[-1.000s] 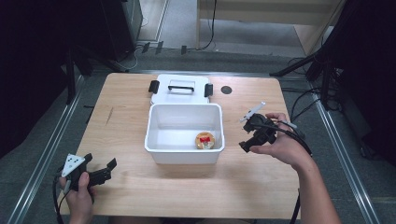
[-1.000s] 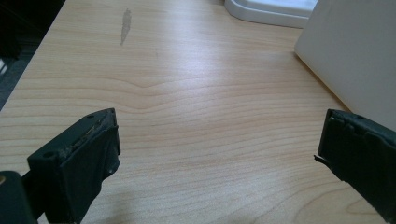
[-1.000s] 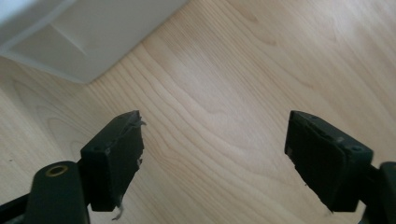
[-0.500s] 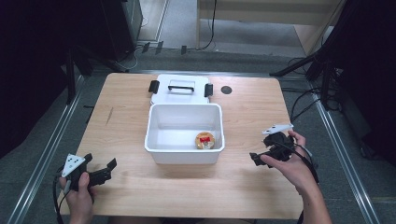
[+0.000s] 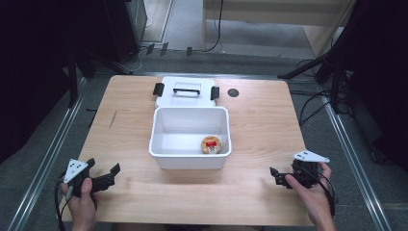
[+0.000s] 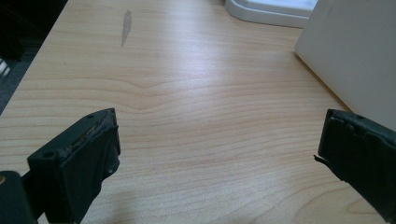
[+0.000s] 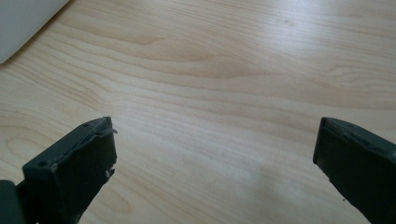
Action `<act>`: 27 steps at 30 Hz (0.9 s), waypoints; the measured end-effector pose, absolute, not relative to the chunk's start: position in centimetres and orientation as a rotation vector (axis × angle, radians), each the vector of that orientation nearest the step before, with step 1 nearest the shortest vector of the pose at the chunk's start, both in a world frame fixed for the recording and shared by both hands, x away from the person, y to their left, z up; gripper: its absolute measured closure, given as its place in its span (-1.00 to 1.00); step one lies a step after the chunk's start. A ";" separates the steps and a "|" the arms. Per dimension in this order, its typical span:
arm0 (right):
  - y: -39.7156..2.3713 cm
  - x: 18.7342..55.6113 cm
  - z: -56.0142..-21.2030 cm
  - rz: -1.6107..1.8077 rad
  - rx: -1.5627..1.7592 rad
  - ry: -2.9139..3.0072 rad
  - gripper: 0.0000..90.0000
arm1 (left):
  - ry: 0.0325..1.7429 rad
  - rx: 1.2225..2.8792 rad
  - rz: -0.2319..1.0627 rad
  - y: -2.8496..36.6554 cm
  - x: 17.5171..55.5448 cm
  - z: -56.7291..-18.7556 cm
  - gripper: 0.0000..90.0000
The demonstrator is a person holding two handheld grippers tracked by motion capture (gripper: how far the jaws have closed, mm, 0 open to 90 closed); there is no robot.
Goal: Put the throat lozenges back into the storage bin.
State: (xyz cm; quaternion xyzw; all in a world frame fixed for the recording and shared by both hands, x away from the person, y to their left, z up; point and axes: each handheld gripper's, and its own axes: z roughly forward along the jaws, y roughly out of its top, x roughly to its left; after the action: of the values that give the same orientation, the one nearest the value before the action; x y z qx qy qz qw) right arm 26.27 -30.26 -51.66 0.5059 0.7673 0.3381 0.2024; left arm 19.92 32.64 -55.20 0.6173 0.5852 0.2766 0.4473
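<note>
Two grippers, yours: left gripper (image 5: pixel 107 179) and right gripper (image 5: pixel 279 176) low on the counter (image 5: pixel 260 120), white bin (image 5: pixel 190 137) with a small jar (image 5: pixel 211 144) ahead between them. Left gripper view: fingers (image 6: pixel 77 165) wide, bin wall (image 6: pixel 355 51) beyond the right finger. Right gripper view: fingers (image 7: pixel 74 170) wide, bare wood between.

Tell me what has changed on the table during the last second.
The right gripper drew back from beside the white plastic box to the table's near right edge, open and empty. The left gripper, the box, the small round orange item inside it and the white lid behind stayed put.
</note>
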 end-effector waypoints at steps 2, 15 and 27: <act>-30.5 26.0 -51.8 0.953 1.414 2.128 -1.00 | 1.449 1.528 0.685 32.6 19.9 -55.2 -1.00; -34.1 23.2 -54.3 1.055 1.491 1.965 -0.99 | 1.448 1.534 0.688 32.6 19.9 -55.2 -1.00; -35.8 22.2 -54.7 1.222 1.535 1.790 -0.87 | 1.446 1.540 0.692 32.5 20.0 -55.2 -1.00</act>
State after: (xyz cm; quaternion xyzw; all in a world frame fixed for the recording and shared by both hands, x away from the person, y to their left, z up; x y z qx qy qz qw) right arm 22.16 -35.82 -54.71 0.5610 0.6541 0.4467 0.2405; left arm 20.02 32.52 -55.21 0.6209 0.5831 0.2790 0.4434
